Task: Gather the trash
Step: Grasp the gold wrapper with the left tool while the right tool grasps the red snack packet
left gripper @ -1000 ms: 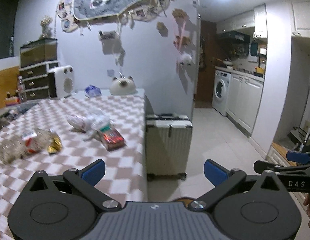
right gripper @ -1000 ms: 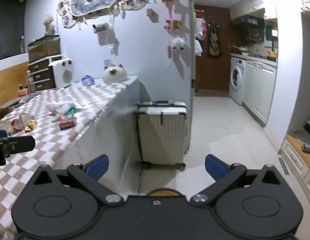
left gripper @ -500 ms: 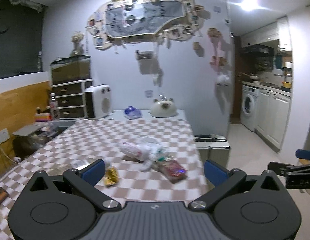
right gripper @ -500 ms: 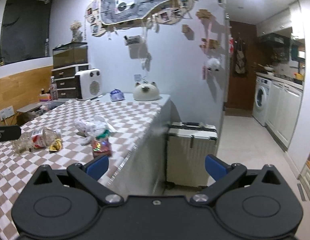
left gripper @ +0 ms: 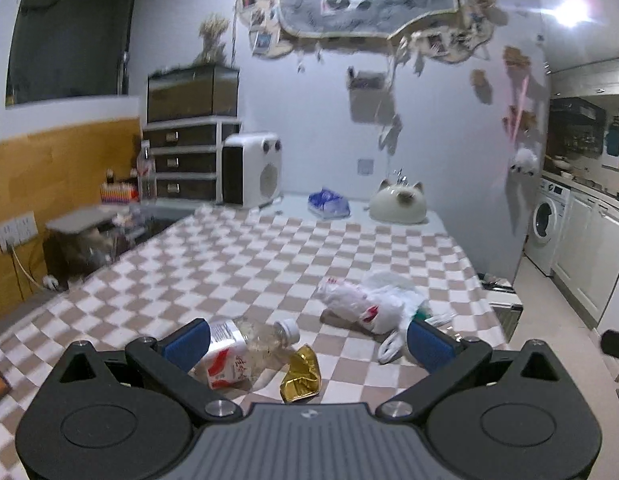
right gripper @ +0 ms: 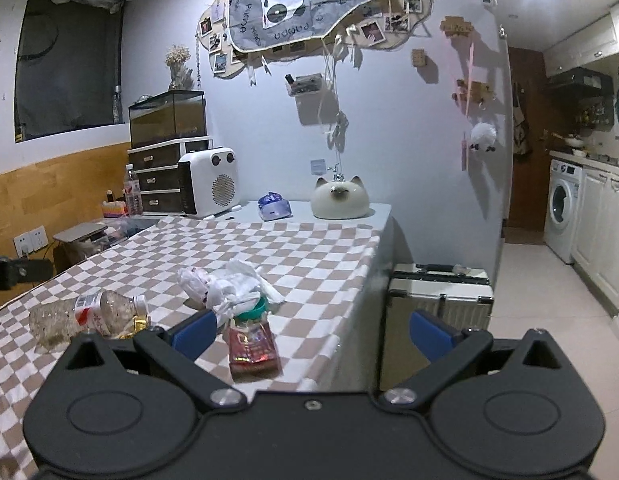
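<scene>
Clearly nothing is picked up yet: both grippers hover wide open over the checkered table (left gripper: 237,256), empty, and the trash lies in a loose cluster near the front right edge.

Going left to right in the left wrist view, the left gripper (left gripper: 309,340) frames a crushed plastic bottle (left gripper: 245,344) lying on its side at about 7 o'clock of the cloth, its white cap pointing toward 3 o'clock. Touching it at 5 o'clock is a crumpled gold wrapper (left gripper: 301,376). Further toward 3 o'clock sits a bunched white plastic bag (left gripper: 369,304), partly behind the gripper's right finger.

In the right wrist view, the right gripper (right gripper: 311,332) faces the table's corner. The bottle (right gripper: 85,312) lies at its 9 o'clock, the bag (right gripper: 229,288) at 11 o'clock, and a red snack packet (right gripper: 251,350) lies flat just ahead between the fingers, with a green cap-like piece (right gripper: 253,308) at its far end.

To do the first grasp well, I would judge the bottle best for the left gripper: lower until the fingers straddle its waist across the short axis, then close gently, since crushed plastic springs and slides. The flat packet probably needs a finger slid under one edge. No bin is visible in either view.
</scene>
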The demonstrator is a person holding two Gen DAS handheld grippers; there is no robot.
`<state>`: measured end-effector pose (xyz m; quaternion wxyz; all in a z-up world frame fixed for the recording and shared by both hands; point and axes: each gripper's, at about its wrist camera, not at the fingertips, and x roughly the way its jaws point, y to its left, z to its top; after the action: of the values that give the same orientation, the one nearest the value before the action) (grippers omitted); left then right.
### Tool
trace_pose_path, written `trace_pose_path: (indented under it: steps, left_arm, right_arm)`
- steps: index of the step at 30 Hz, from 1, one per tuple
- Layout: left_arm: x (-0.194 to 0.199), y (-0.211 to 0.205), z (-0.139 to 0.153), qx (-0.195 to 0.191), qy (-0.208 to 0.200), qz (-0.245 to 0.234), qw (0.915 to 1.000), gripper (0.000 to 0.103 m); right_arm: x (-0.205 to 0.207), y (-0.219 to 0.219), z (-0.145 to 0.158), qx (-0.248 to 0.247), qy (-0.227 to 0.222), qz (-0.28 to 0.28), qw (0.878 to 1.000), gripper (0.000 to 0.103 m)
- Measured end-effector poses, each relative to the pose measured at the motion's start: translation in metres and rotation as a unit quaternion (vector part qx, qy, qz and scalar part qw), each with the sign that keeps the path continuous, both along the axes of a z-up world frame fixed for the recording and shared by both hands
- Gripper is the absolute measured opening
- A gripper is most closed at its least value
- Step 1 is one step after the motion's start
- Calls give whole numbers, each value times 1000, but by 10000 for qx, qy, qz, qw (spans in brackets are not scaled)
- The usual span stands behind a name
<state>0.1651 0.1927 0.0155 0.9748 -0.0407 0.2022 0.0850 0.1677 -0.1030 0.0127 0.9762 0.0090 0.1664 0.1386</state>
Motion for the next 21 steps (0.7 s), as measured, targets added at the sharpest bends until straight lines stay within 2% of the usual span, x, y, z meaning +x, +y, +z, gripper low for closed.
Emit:
trace_pose_path:
  steps: [6, 10, 13, 21]
  left_arm:
    - [45, 9, -45, -280, 370, -92, 9989, 86]
    - [65, 13, -67, -384, 434, -144, 9982, 74]
    - [73, 18, -81, -515, 435, -203, 9975, 64]
    - [83, 30, -103, -703, 632, -274, 9951, 55]
  right_arm:
    - [19, 13, -16, 69, 36, -7, 10000, 103]
    - [30, 21, -24, -81, 16, -12, 10000, 103]
    - [40, 23, -30, -18, 67, 203, 9998, 103]
    - [69, 44, -48, -129, 234, 333, 9991, 103]
